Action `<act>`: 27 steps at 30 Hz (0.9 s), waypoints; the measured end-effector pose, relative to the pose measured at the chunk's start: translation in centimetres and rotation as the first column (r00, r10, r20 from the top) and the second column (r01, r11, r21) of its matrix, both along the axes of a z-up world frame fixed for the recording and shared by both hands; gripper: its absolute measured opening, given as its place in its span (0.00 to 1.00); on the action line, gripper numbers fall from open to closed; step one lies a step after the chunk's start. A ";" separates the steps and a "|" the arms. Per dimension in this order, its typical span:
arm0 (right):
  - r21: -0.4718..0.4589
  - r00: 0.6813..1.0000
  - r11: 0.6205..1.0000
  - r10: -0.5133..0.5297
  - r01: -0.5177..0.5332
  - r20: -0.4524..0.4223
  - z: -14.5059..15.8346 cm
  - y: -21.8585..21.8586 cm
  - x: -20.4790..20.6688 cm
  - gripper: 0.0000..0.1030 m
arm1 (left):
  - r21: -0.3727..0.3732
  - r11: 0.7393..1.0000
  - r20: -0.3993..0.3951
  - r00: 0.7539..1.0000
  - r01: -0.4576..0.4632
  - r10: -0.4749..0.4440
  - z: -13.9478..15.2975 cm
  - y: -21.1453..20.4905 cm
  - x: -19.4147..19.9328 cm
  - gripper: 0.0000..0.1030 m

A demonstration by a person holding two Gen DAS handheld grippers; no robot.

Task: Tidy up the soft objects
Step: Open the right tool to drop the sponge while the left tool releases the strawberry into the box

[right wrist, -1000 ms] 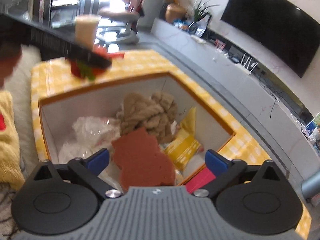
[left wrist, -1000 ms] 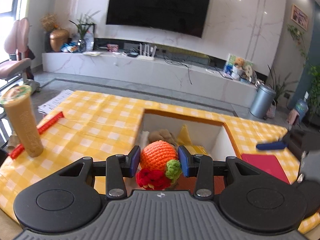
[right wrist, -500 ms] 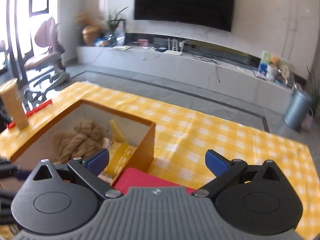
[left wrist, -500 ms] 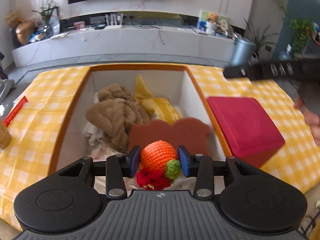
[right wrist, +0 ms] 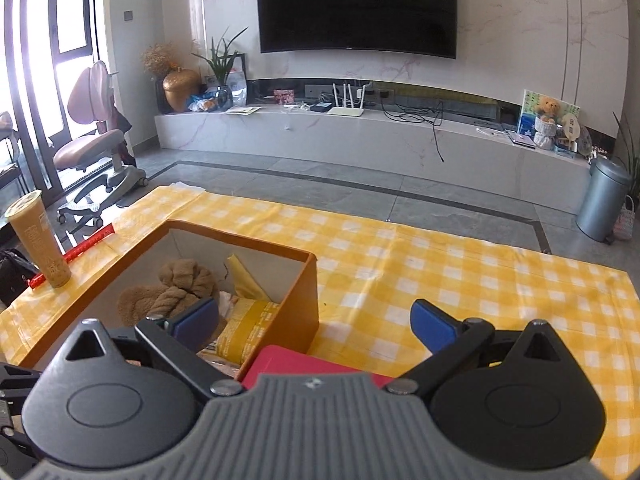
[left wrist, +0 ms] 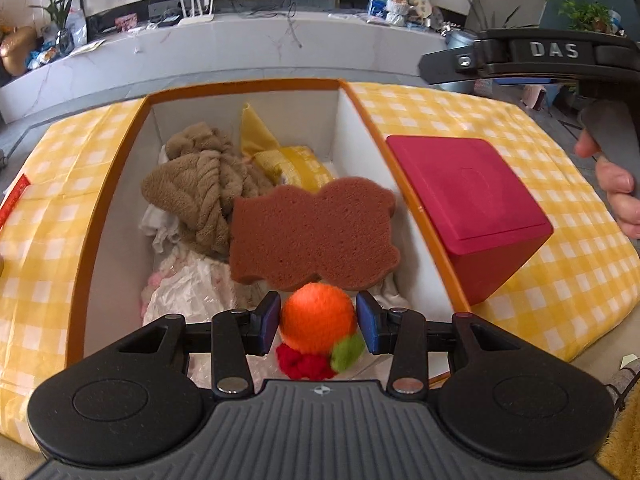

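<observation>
Left wrist view: low in the frame, the crocheted orange (left wrist: 316, 322) is pinched by the left gripper (left wrist: 317, 323) over the box (left wrist: 408, 184), while the right gripper (right wrist: 316, 322) is held spread.

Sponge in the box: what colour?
Reddish brown sponge; the left wrist view shows it best.

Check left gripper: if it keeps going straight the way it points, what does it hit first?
Probably the brown sponge, lying in the box just beyond the crochet orange between the left gripper jaws. Depth is unclear.
</observation>
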State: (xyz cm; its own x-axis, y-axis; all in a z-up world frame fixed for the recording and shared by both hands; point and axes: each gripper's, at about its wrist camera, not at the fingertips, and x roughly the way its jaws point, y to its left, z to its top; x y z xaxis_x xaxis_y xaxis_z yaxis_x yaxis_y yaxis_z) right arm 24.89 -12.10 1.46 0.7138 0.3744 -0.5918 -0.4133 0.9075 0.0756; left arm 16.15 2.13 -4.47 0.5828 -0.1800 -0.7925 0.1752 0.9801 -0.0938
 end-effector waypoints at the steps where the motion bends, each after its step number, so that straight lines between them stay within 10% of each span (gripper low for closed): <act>1: 0.000 1.000 1.000 0.004 -0.004 0.002 0.0 0.1 0.0 0.97 | -0.019 1.000 0.004 1.000 0.008 -0.008 0.0 -0.1 0.1 0.46; 15: -0.007 1.000 1.000 0.016 -0.016 -0.007 -0.2 0.5 0.0 0.97 | -0.151 0.988 0.085 0.996 0.038 -0.026 1.5 0.6 0.0 0.66; 16: -0.007 1.000 1.000 0.017 -0.017 -0.007 -0.2 0.5 0.0 0.97 | -0.113 0.993 0.090 0.995 0.043 -0.033 1.4 0.3 0.2 0.61; 18: -0.006 1.000 1.000 0.020 -0.020 -0.008 -0.3 0.6 0.0 0.97 | 0.008 0.996 0.108 0.990 0.088 -0.088 0.9 -0.7 0.9 0.18; 20: 0.000 1.000 1.000 0.025 -0.025 -0.009 -0.4 0.8 -0.1 0.97 | 0.084 0.993 0.121 0.988 0.084 -0.094 0.0 -1.6 1.9 0.03; 27: 0.006 0.999 0.999 0.039 -0.039 0.003 -0.3 1.5 -0.6 0.97 | 0.035 0.998 0.098 0.994 0.045 -0.048 -1.5 -1.9 5.7 0.00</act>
State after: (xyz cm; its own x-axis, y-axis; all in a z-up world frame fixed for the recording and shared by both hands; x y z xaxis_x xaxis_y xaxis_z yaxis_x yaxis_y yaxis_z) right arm 24.27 -10.62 1.18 0.7005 0.4056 -0.5872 -0.4484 0.8902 0.0801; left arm 21.81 0.21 -6.01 0.6501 -0.1837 -0.7373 0.2276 0.9729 -0.0417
